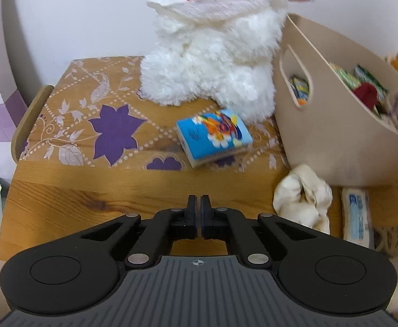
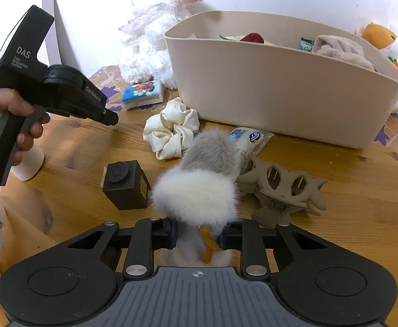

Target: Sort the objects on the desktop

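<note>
My right gripper is shut on a fluffy grey and white plush toy with an orange strap, low over the wooden table. My left gripper is shut with nothing between its fingers, above bare wood; in the right wrist view the left gripper hovers at the left, held by a hand. A beige bin holding soft toys and packets stands at the back. A blue cloth book lies ahead of the left gripper, and a cream scrunchie lies to its right.
A white plush lamb sits behind the book, beside the bin. On the table lie a tan hair claw, a black cube, a tissue packet and a white cup. The table edge runs along the left.
</note>
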Available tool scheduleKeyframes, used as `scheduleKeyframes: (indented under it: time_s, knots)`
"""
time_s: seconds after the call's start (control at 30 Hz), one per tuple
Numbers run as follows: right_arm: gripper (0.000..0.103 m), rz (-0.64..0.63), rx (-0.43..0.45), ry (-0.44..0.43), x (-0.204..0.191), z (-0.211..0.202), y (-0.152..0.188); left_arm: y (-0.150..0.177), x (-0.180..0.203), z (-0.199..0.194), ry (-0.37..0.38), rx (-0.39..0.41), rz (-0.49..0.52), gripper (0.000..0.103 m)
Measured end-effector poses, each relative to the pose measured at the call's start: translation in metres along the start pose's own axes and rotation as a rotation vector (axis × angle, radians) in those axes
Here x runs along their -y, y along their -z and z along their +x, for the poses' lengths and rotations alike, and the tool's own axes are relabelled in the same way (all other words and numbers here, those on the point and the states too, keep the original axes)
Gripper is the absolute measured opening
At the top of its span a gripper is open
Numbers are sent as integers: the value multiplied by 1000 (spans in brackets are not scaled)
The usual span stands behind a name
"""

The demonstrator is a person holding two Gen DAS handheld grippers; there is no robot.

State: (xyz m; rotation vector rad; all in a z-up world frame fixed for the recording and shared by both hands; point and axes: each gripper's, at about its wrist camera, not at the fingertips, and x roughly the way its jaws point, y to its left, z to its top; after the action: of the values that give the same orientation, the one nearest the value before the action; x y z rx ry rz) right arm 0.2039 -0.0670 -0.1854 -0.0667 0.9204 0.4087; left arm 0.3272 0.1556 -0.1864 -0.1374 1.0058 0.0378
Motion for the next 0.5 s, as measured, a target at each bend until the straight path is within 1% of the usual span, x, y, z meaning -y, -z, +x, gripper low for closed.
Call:
scheduleKeyframes:
  time_s: [0.07, 0.13, 0.17, 0.2, 0.23, 0.27, 0.3, 0.33, 0.4, 0.5]
  knots:
    - [24, -2, 2, 8, 0, -3, 1, 2, 0, 1, -15, 2, 11, 2]
    - [24, 3, 4, 11, 2, -5, 2, 2, -2, -1, -19, 18, 1, 3]
    - [24, 5, 3, 12, 2, -5, 3, 1, -2, -2, -23, 28, 4, 10]
    - [24, 5, 2, 14, 2, -6, 4, -1, 0, -2, -25, 32, 23, 20]
    - [24, 6, 1, 14, 3, -6, 4, -3, 2, -2, -32, 37, 46, 53]
    - [24, 8, 1, 14, 4, -6, 5, -5, 6, -2, -60, 49, 74, 70]
    - [24, 10, 2, 14, 4, -7, 5, -7, 11, -3, -94, 84, 114, 83]
    - [24, 12, 2, 14, 5, -7, 5, -9, 15, -2, -106, 114, 148, 84]
    - [24, 19, 1, 14, 6, -7, 6, -16, 25, 5, -104, 106, 208, 84]
    - [24, 27, 1, 12, 8, -6, 6, -26, 39, 17, -133, 106, 286, 84]
